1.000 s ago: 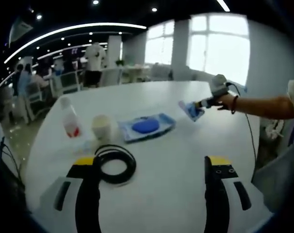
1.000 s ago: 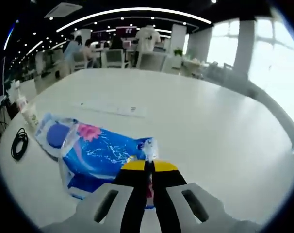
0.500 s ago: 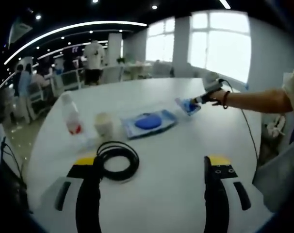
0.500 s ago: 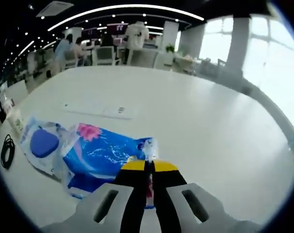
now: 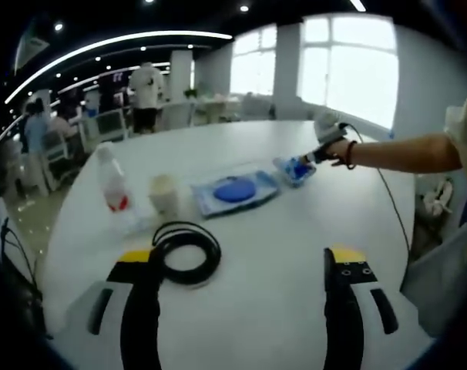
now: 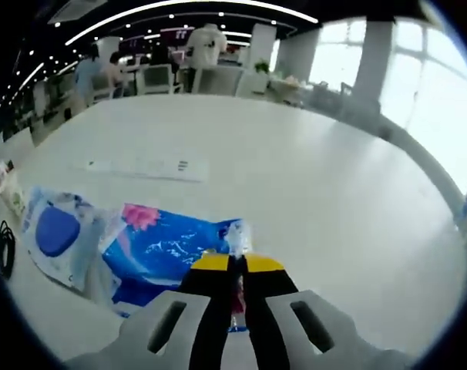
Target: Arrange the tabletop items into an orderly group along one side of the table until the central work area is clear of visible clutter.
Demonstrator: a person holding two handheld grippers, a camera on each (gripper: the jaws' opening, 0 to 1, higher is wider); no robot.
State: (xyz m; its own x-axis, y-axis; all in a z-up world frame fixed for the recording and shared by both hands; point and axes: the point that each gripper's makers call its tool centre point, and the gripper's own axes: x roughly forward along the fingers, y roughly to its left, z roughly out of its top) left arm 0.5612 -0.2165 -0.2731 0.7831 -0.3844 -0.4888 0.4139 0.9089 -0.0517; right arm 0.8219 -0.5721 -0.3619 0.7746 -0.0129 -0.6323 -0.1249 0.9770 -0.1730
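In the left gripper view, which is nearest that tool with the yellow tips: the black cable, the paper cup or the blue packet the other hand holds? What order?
1. Cable: coiled just beside the left gripper's left jaw.
2. Cup: farther back, on the left, next to a bottle.
3. Blue packet: farthest, back right, pinched by the right gripper.

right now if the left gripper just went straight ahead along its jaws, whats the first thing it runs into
Likely the black cable coil, lying by the left gripper's left jaw tip. Between the open jaws the white table looks bare, with the blue-lidded wipes pack farther on; depth is unclear.
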